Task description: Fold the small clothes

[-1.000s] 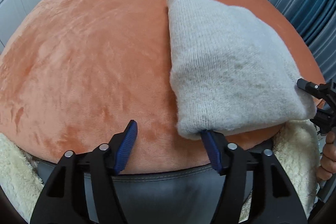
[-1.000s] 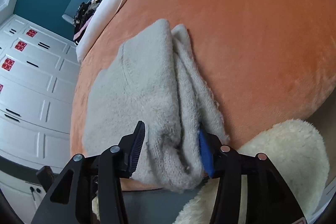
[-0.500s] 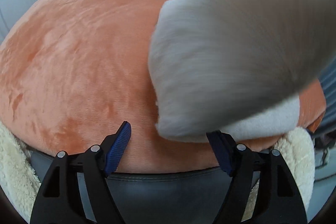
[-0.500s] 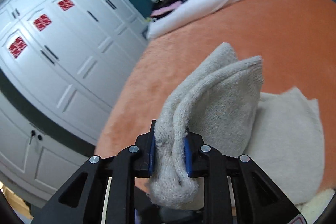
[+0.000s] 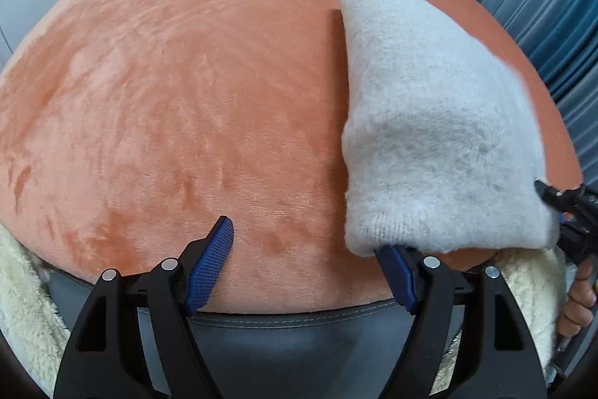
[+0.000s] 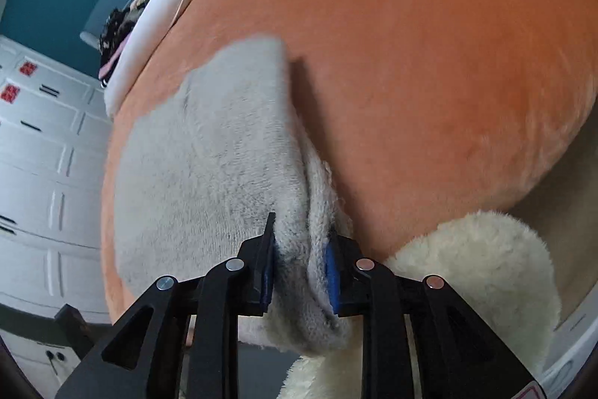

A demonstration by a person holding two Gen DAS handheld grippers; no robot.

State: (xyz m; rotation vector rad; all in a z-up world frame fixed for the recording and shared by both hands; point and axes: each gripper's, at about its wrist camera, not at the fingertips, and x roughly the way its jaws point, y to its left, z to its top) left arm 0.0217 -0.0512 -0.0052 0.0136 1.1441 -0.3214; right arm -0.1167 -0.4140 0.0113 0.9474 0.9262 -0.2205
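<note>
Right now the fold is being laid down: the grey knit garment [image 5: 441, 137] sits doubled over on the orange plush bed cover [image 5: 187, 100], toward 3 o'clock in the left wrist view, its near hem hanging just over the bed's front edge. The right gripper [image 6: 301, 264] is clamped on the garment's bunched near corner, both blue pads pressed into several layers of fleece. The left gripper [image 5: 310, 264] stands wide apart and holds nothing; its right-hand finger [image 5: 398, 277] sits just beneath the hem at 5 o'clock, touching or nearly so, while the other finger hovers over bare cover. A cream sherpa throw [image 6: 478, 268] lies beside the bed at 4 o'clock in the right wrist view.

By my reading, this fold is nearly set but not released. The next move calls for lowering the pinched corner flat, letting the right gripper go without dragging layers askew, then using the free left gripper to square the edge.
</note>
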